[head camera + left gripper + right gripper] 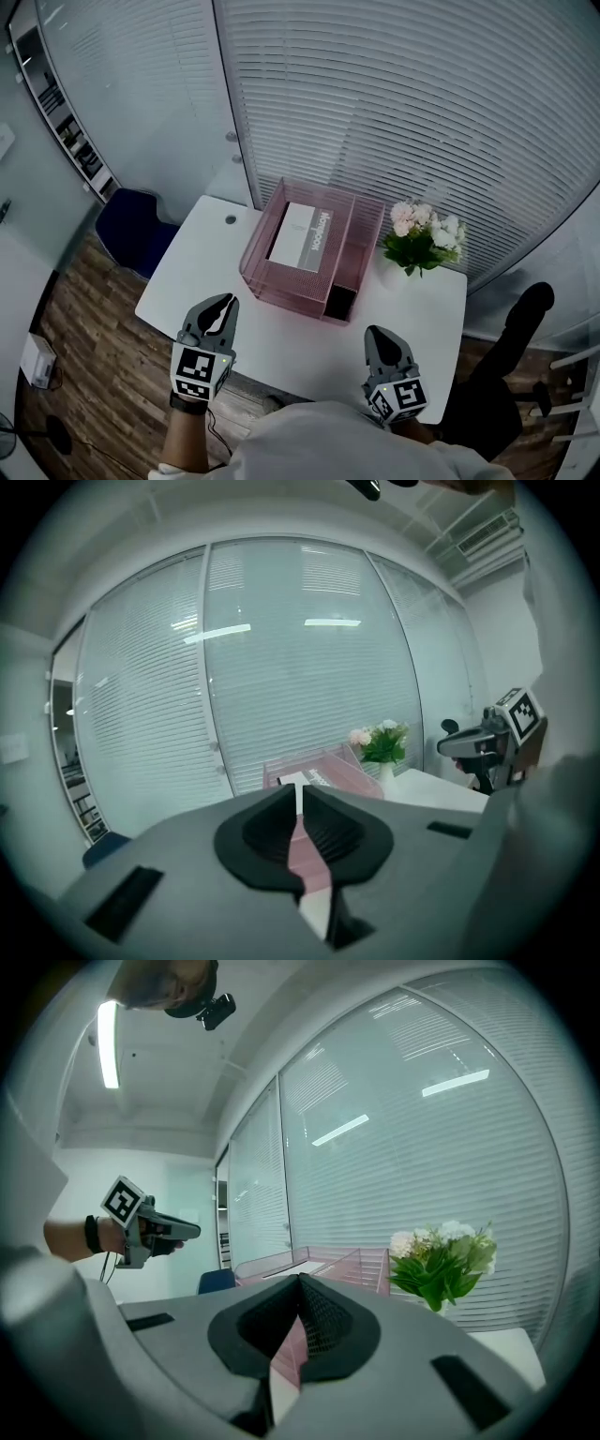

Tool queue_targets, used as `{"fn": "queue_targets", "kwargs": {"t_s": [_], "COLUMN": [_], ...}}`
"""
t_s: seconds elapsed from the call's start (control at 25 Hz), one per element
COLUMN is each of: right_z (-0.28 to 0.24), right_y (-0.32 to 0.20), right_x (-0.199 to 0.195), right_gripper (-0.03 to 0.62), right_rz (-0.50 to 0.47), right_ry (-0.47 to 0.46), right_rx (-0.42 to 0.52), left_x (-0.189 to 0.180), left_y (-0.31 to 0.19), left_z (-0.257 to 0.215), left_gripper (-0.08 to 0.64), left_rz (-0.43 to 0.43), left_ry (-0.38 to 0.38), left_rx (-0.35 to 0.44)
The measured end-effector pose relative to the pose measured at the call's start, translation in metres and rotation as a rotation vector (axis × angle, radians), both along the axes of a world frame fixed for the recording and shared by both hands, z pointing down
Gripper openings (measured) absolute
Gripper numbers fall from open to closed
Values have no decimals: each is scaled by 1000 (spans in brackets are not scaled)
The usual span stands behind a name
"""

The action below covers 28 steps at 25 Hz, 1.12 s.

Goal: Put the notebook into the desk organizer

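Note:
The pink mesh desk organizer (265,277) stands at the middle back of the white table (412,319). The notebook (302,236), white with a grey band, lies inside its large compartment. My left gripper (223,302) hovers over the table's near left edge, well short of the organizer, jaws shut with nothing between them. My right gripper (376,334) is over the near right part, also shut and holding nothing. In the left gripper view the organizer (342,766) shows beyond the closed jaws. The right gripper view has the organizer (349,1262) ahead of its jaws too.
A vase of pink and white flowers (422,234) stands right of the organizer. A blue chair (131,230) sits at the table's far left, a black chair (511,356) on the right. Blinds and glass walls close the back. Wooden floor lies on the left.

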State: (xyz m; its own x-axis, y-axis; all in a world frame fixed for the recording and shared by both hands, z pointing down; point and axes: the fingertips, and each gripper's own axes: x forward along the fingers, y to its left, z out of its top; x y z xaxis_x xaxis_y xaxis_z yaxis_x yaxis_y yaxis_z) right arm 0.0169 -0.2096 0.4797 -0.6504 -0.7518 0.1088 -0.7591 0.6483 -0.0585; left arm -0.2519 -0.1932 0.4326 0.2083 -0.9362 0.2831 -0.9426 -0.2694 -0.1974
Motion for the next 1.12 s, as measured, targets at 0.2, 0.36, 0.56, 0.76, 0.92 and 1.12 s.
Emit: {"fn": "queue_targets", "kwargs": {"t_s": [0.2,0.36,0.56,0.76,0.92,1.12], "right_z": [-5,-9,-7,-12,-8,-6], "right_y": [5,11,18,22,26,28], "right_x": [-12,-19,-25,-33,-30,-26], "right_gripper": [14,12,12,12,12,12], "right_rz": [-24,-33,-43,-58,-47,-35], "right_ry": [21,23,17,23,5,-4], "right_rx": [12,24,25,13,10,7], "left_x": [-23,-32,-34,-33,-28,-23], "left_y": [30,49,63,65,67,66], "left_z": [9,18,30,31,32,36], "left_gripper": [9,9,8,8,9,9], "left_rz": [-106,-150,-169,-161,-143,-129], "left_ry": [158,280,325,336,337,338], "left_rx": [20,29,20,21,18,3]}}
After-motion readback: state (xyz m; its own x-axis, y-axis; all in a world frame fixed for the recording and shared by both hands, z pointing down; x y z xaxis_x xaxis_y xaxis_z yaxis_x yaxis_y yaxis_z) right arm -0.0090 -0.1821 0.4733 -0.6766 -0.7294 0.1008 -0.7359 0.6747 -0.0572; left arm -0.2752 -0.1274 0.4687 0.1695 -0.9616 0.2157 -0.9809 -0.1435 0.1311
